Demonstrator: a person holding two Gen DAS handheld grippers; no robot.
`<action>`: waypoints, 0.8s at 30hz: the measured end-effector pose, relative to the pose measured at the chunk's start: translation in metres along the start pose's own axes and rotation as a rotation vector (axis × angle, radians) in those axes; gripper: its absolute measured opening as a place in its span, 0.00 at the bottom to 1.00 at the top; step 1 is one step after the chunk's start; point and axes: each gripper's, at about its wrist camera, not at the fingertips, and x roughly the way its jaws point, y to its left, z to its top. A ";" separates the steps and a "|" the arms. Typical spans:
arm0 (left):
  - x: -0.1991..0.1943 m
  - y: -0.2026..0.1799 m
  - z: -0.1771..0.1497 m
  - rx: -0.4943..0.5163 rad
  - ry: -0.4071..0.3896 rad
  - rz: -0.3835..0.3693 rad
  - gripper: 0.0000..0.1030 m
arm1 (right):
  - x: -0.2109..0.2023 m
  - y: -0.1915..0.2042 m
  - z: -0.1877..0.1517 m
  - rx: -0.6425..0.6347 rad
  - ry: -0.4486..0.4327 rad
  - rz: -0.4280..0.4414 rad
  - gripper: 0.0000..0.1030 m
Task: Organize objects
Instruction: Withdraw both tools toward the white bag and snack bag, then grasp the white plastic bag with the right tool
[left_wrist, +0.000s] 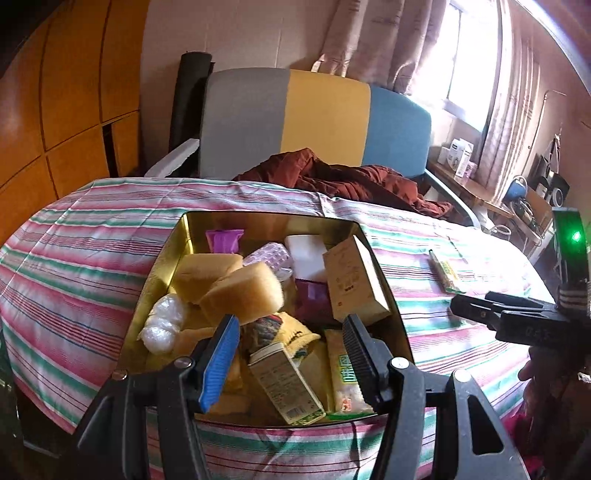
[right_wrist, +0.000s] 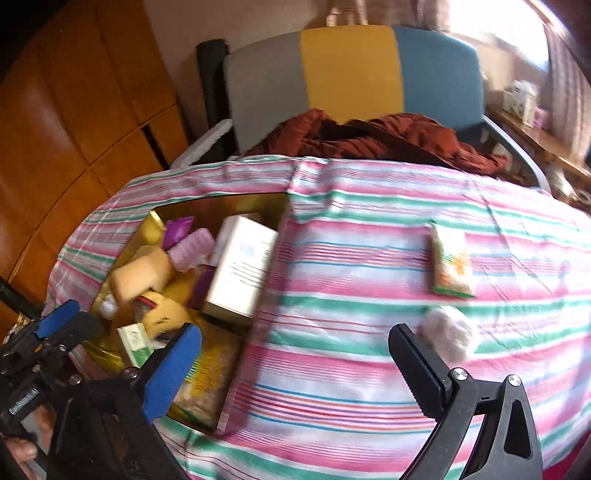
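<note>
Gold tin sits on striped bench cloth, already crowded: sponges, brown carton, white block, green/white carton, misc packets.

Still loose on cloth, right-wrist view: green/orange packet at ~1 o'clock, well apart from tin; white wrapped bundle at ~2 o'clock, just beside the black finger of the R gripper.

R gripper: jaws spread wide, nothing between them, only cloth below.

L gripper: hangs over near end of tin, jaws part-open; green/white carton shows in the gap but pads don't appear to press it, so reads as open, not gripping.

Key relation: bundle lies outside R jaw gap, off toward 2 o'clock, so R gripper needs a shift that way to straddle it. Bundle roundish, no clear long axis (blurred). Packet long axis runs ~12–6, farther out. R hand clearly nearer both loose items; L is parked at the tin, at 9 o'clock from them.

Judgement: next pick = bundle w/ R, then packet.
</note>
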 end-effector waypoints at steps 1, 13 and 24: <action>0.000 -0.002 0.000 0.004 0.000 -0.006 0.57 | -0.001 -0.008 -0.003 0.017 0.005 -0.014 0.99; 0.007 -0.034 0.000 0.074 0.017 -0.077 0.58 | -0.005 -0.099 -0.027 0.147 0.072 -0.172 0.99; 0.015 -0.060 0.003 0.147 0.038 -0.108 0.58 | 0.047 -0.113 0.009 0.059 0.204 -0.215 0.90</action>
